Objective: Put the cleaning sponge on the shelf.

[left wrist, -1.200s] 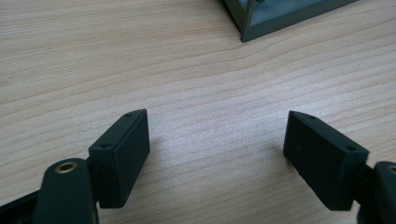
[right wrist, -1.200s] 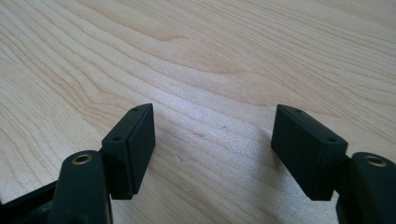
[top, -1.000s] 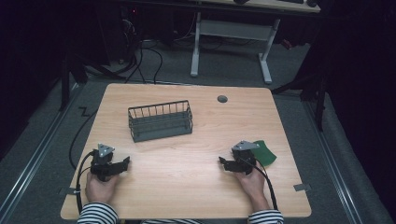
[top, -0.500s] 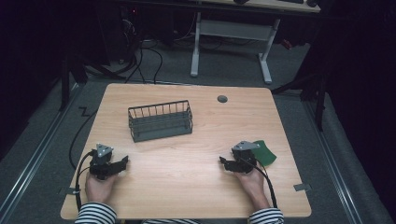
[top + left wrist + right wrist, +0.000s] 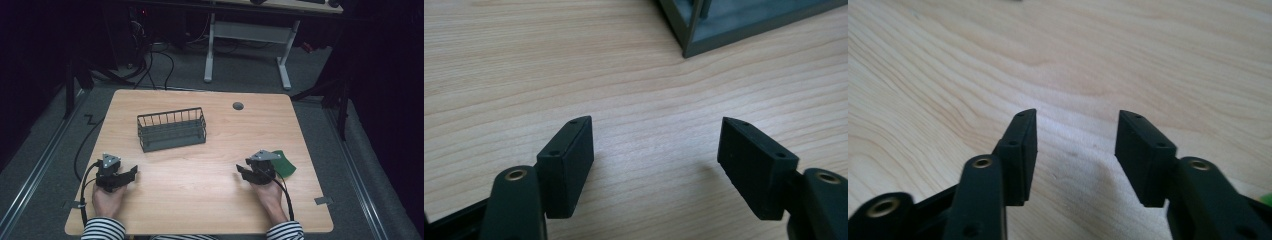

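A dark wire basket (image 5: 171,129) stands on the wooden table (image 5: 210,200), left of centre. My left gripper (image 5: 132,173) rests near the front left, held by a hand, its jaws open and pointing right. In the left gripper view the gripper (image 5: 656,125) has bare wood between its jaws, and the basket's corner (image 5: 734,25) lies ahead at the top. My right gripper (image 5: 240,170) rests at the front right, jaws open and pointing left. In the right gripper view the gripper (image 5: 1078,117) also holds nothing. A flat green piece (image 5: 284,163) lies just behind the right gripper.
A round grey grommet (image 5: 238,106) sits in the tabletop at the back. Black cables trail from both grippers toward the front edge. Beyond the table stand a white desk frame (image 5: 247,35) and floor cables. A green sliver (image 5: 1267,200) edges the right gripper view.
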